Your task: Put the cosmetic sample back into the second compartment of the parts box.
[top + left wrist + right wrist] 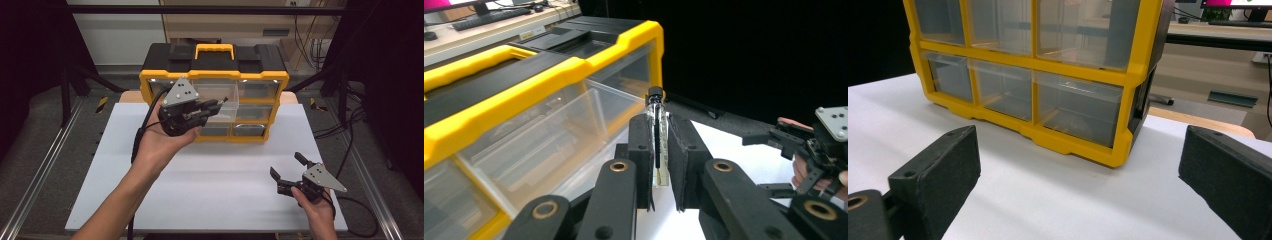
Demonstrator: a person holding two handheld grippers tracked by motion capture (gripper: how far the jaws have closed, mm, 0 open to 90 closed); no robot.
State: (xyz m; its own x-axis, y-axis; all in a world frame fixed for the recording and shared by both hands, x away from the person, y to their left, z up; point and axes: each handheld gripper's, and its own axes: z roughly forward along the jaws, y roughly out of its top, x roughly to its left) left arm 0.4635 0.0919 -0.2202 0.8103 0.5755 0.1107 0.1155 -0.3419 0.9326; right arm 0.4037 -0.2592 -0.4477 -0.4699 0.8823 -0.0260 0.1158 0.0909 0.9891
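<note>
left claw (659,165) pinches clear vial (657,137), centre frame, by open drawer (223,106) | right claw (291,168) spread, lower right, over tabletop (210,180)

Clear glossy vial (657,131) (black cap), matt tongs (659,145).

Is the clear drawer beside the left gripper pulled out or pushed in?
Pulled out: the clear drawer juts forward of the yellow organizer front, beside the left gripper, which holds a small vial.

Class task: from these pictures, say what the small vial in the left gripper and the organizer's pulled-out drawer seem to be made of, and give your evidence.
Vial: clear glass or hard plastic, see-through with bright glints; matte black cap, probably plastic. Drawer: clear, slightly cloudy plastic, with the yellow frame showing through its walls.
</note>
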